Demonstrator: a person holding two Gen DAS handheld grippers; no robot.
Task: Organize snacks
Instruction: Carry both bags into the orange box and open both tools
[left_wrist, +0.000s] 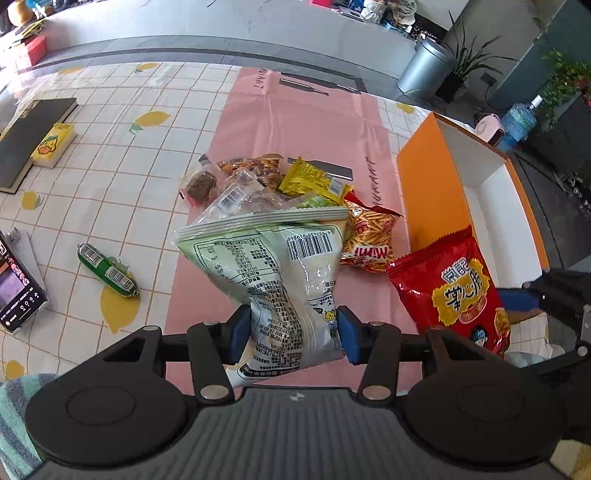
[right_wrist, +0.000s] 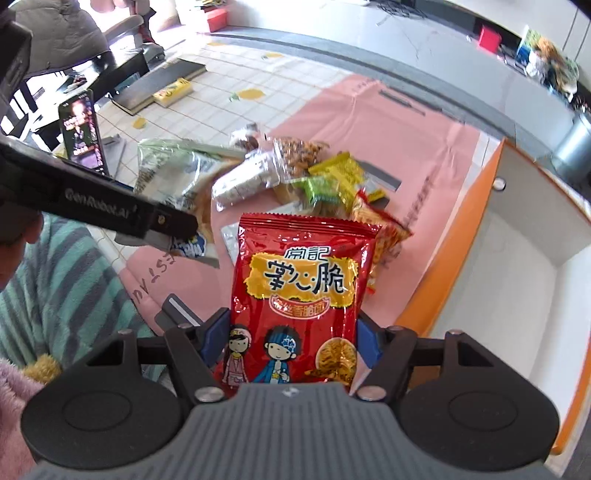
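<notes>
My left gripper (left_wrist: 293, 334) is shut on a pale green and white snack bag (left_wrist: 273, 266), held up above the pink mat. My right gripper (right_wrist: 291, 341) is shut on a red noodle-snack bag (right_wrist: 301, 288), held upright; that bag also shows in the left wrist view (left_wrist: 456, 291). A pile of snack packets (left_wrist: 269, 181) lies on the pink mat (left_wrist: 303, 122) beyond both grippers, with an orange Mimi bag (left_wrist: 369, 236) at its right. An open orange box with a white inside (right_wrist: 517, 258) stands to the right of the pile; it also shows in the left wrist view (left_wrist: 476, 177).
A green sausage stick (left_wrist: 107, 271) lies on the lemon-print tablecloth at left. A phone (left_wrist: 16, 291) is propped at the left edge. A yellow duck tissue pack (left_wrist: 51, 144) and a dark book (left_wrist: 33, 136) lie at the far left. The left gripper's body (right_wrist: 110, 210) crosses the right wrist view.
</notes>
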